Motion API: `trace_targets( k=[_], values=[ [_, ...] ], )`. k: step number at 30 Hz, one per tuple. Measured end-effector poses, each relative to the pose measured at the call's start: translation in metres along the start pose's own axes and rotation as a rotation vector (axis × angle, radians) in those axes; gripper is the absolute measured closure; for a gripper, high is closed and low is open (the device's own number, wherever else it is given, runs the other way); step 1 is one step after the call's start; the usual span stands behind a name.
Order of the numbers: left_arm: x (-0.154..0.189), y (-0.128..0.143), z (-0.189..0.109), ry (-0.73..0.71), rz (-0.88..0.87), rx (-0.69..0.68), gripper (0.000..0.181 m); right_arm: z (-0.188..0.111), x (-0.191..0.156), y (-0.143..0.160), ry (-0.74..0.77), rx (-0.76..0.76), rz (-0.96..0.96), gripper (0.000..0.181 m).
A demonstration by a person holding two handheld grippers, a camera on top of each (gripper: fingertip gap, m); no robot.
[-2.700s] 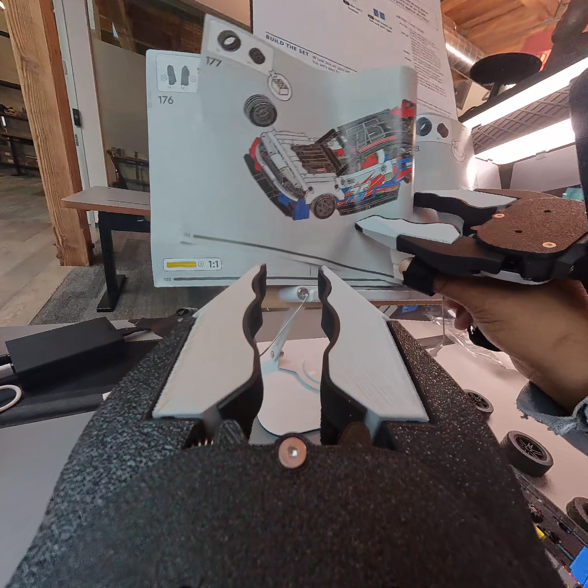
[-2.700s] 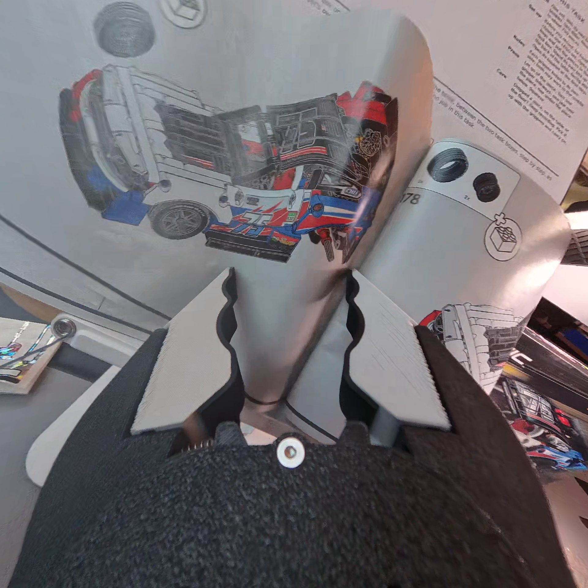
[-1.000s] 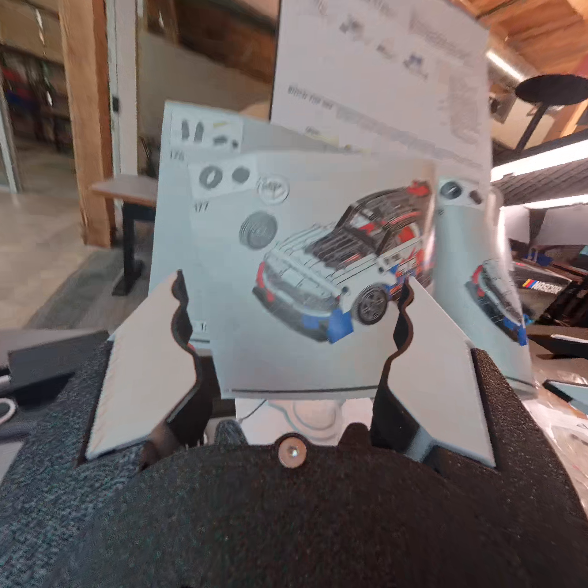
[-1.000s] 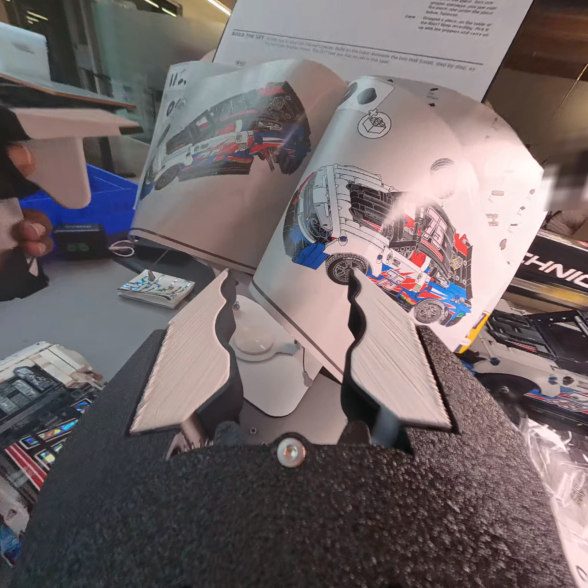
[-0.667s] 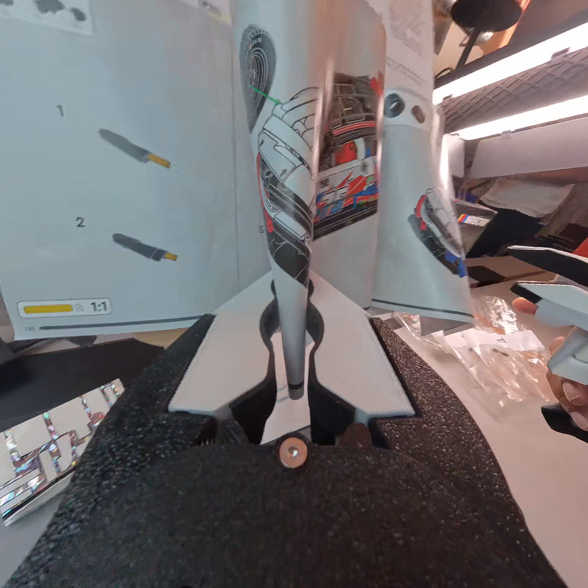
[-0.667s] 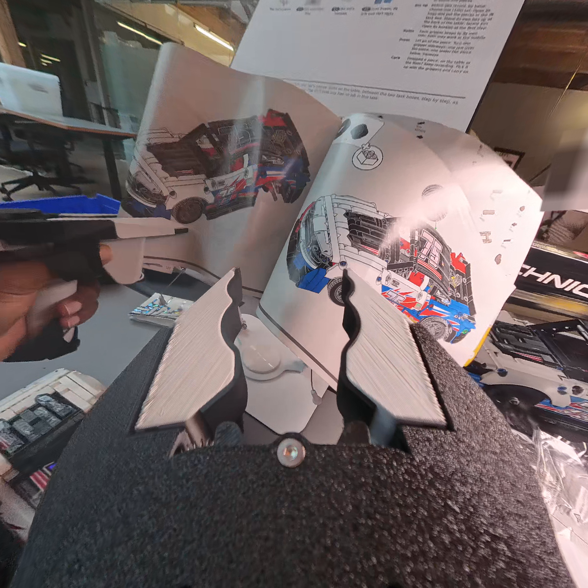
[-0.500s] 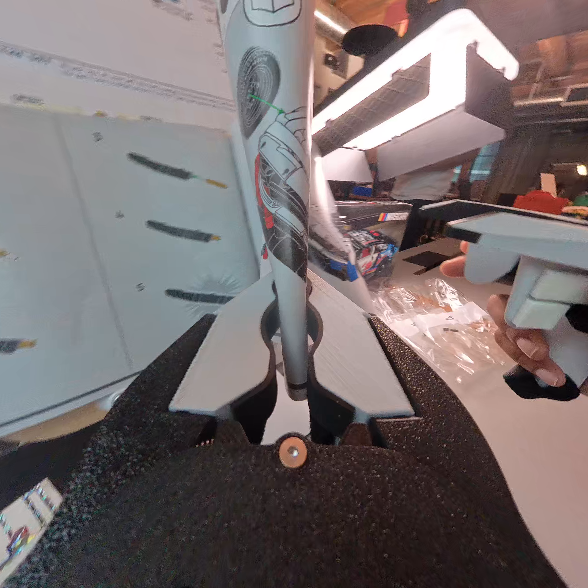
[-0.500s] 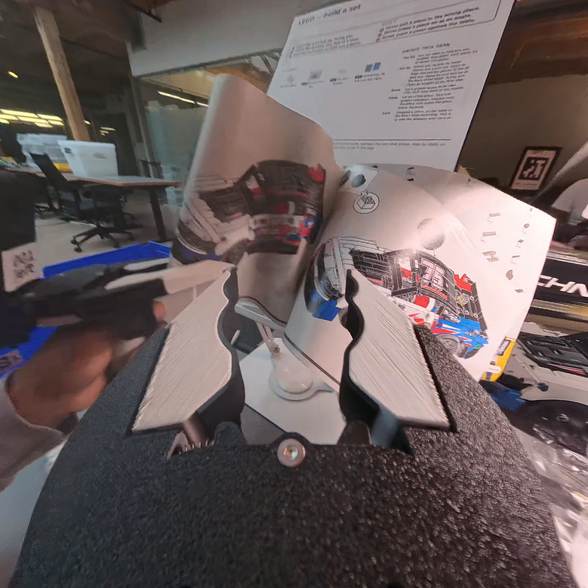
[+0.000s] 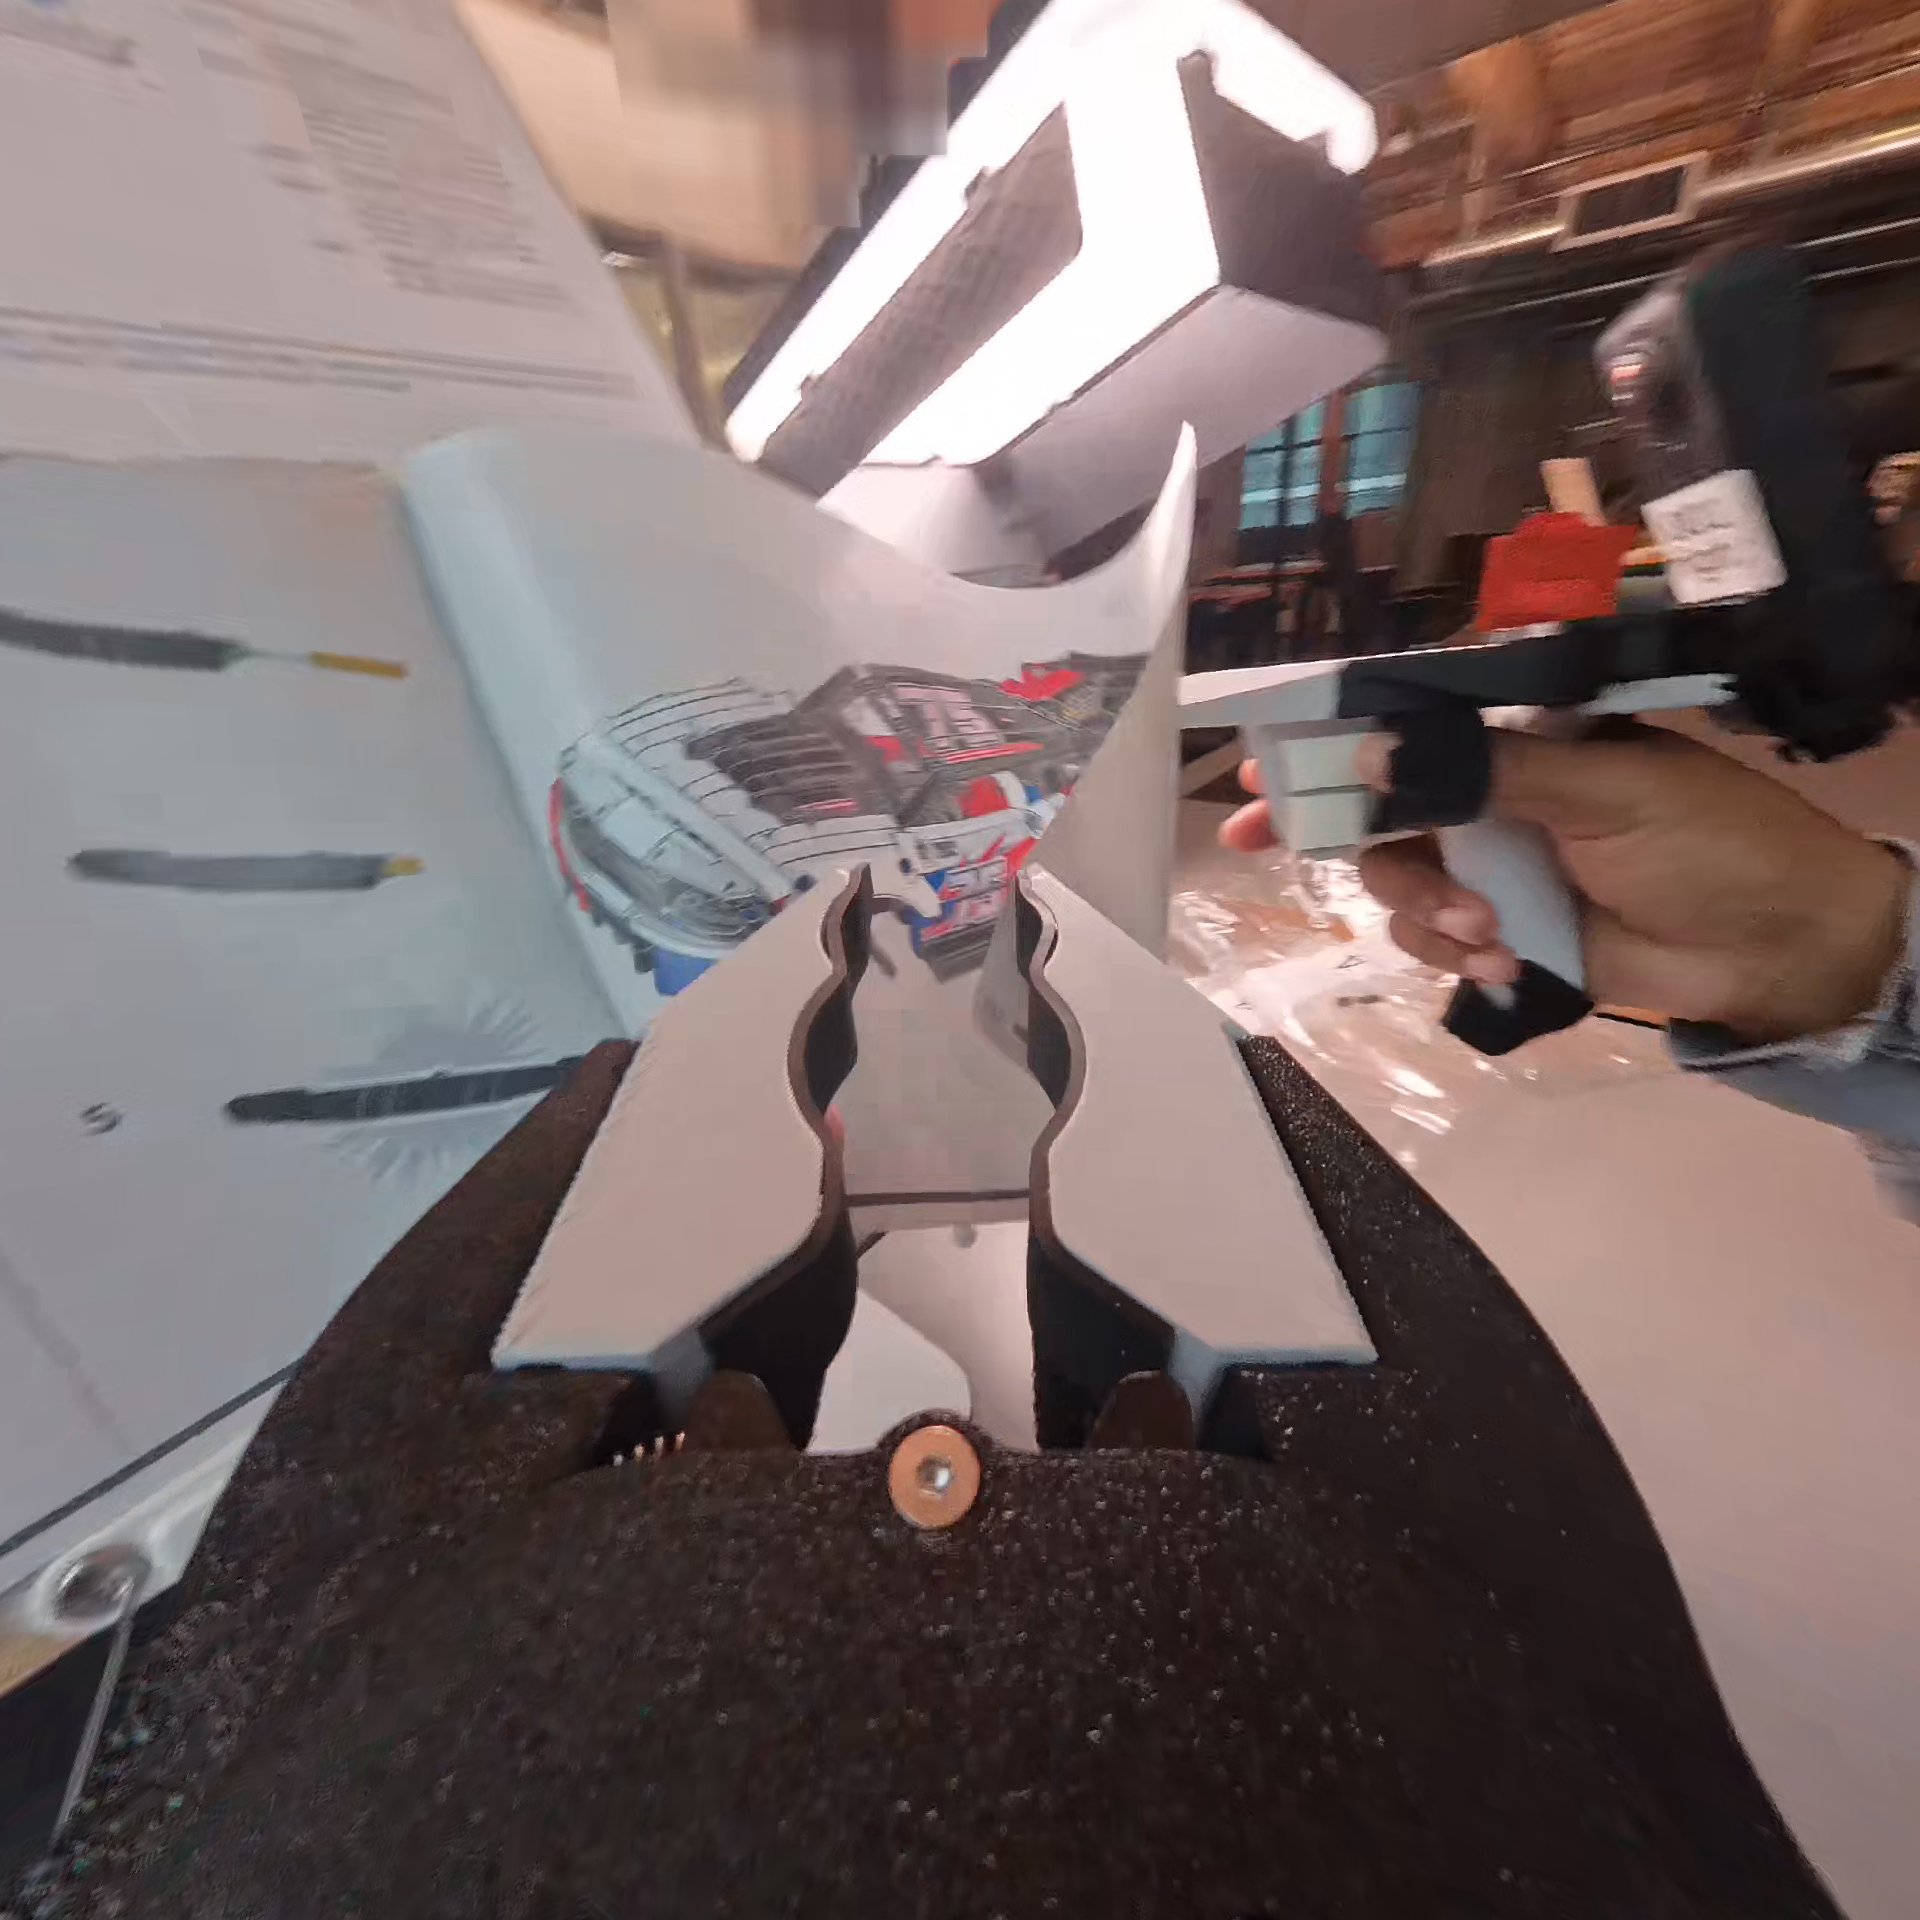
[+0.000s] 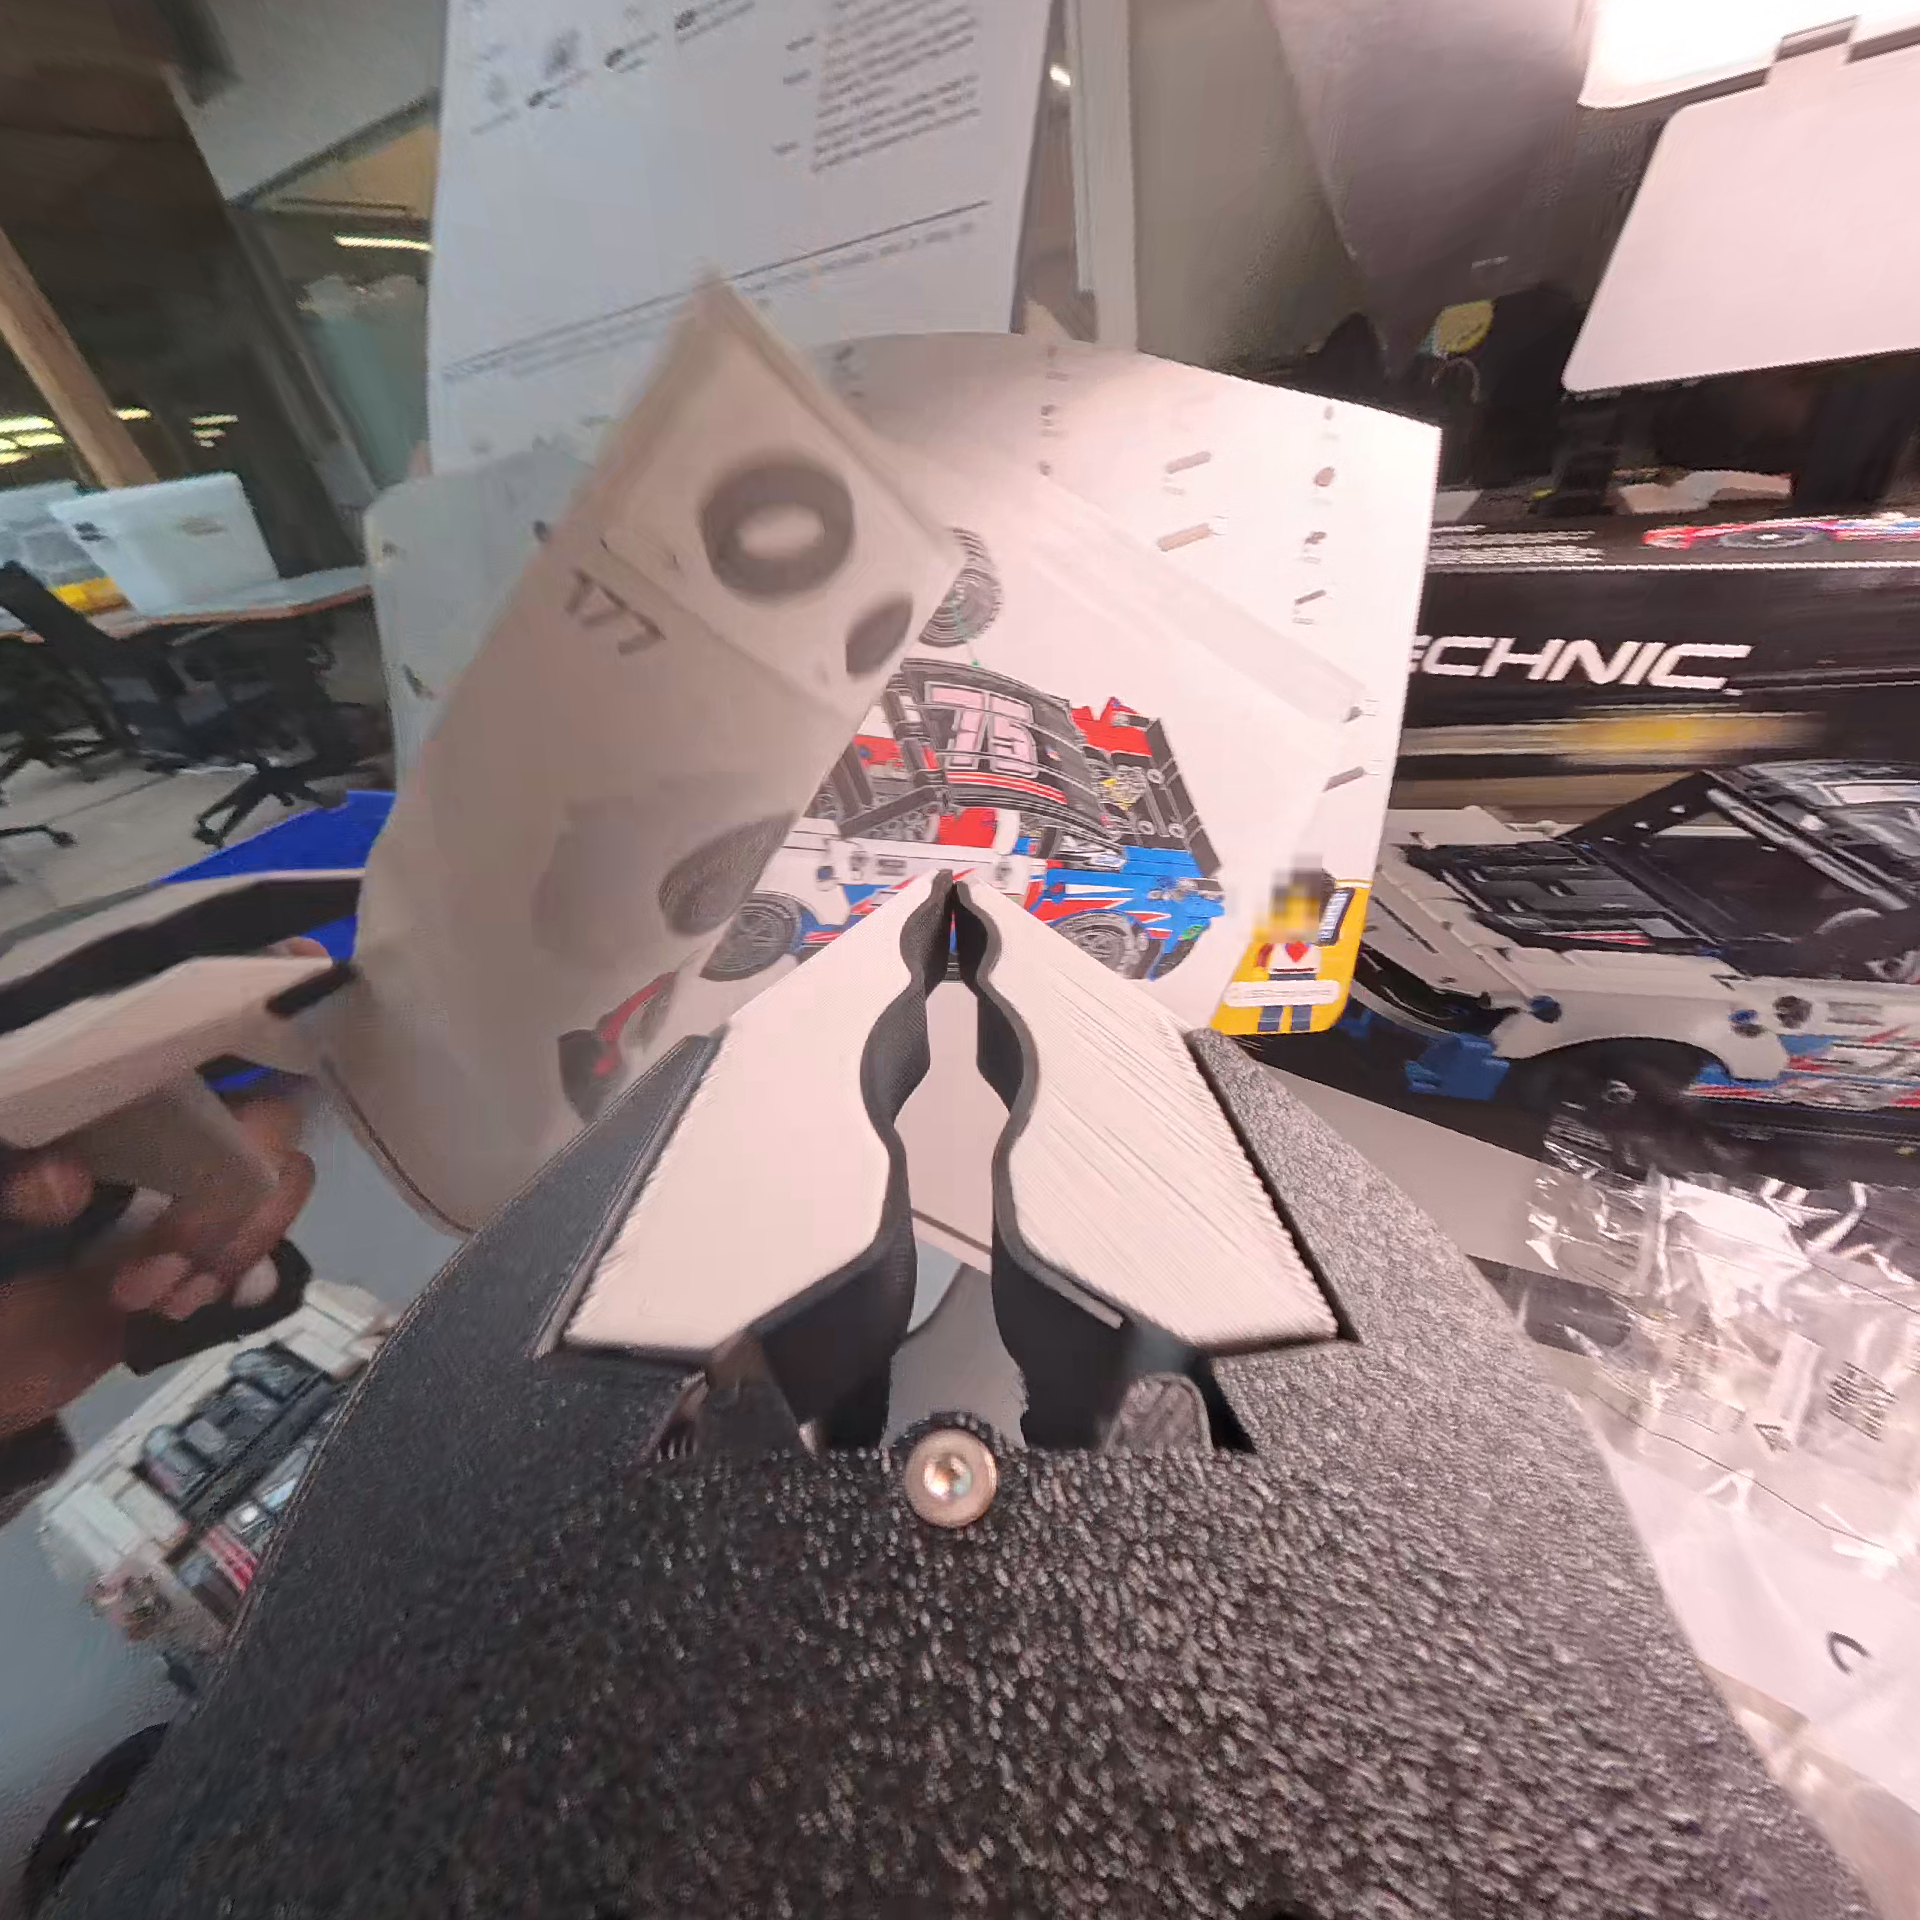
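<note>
An open building-instruction booklet [image 9: 260, 831] stands upright on a stand. One page with a race car picture [image 9: 831, 748] curls rightward, and its lower edge lies between the fingers of my left gripper [image 9: 943, 894]. The jaws stand a little apart and do not pinch the page. In the right wrist view this page [image 10: 582, 831] is blurred and swings leftward, with the left gripper [image 10: 312, 987] at its edge. My right gripper [image 10: 948, 885] is shut with its tips touching and holds nothing. It points at the booklet's right-hand page [image 10: 1195, 623]. It also shows in the left wrist view [image 9: 1226, 691], just right of the curled page.
A printed sheet [image 10: 727, 156] hangs behind the booklet. A black set box with a car picture [image 10: 1662, 831] stands to the right. Clear plastic bags [image 10: 1714, 1299] lie on the white table [image 9: 1558, 1299]. A partly built model [image 10: 208, 1455] sits at lower left. A lamp [image 9: 1039, 260] hangs above.
My left gripper, shut on the page half a second ago, has opened; the page now lies loose between its fingers and has swung left. My right gripper has closed.
</note>
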State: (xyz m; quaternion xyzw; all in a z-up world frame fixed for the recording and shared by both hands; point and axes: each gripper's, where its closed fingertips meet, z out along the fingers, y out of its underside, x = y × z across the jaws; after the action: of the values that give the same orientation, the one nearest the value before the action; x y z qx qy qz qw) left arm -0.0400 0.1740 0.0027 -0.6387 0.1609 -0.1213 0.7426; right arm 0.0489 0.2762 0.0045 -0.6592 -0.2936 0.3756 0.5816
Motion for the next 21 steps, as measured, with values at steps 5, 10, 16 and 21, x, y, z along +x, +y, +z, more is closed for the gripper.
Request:
trace_targets(
  k=[5,10,16,21],
  values=[
    [-0.017,0.025,0.016,0.031,-0.119,-0.135,0.171,-0.013,0.008,-0.005,-0.018,0.081,0.076,0.181],
    [-0.002,0.035,0.030,0.039,-0.047,-0.165,0.181,-0.019,-0.029,0.009,-0.277,0.053,0.197,0.094],
    [0.036,0.041,0.041,0.132,0.045,-0.180,0.180,0.014,-0.029,0.032,-0.239,-0.052,0.274,0.105],
    [0.040,0.020,0.022,0.150,0.093,-0.118,0.164,0.017,0.018,0.031,-0.142,-0.013,0.252,0.181]
  ],
)
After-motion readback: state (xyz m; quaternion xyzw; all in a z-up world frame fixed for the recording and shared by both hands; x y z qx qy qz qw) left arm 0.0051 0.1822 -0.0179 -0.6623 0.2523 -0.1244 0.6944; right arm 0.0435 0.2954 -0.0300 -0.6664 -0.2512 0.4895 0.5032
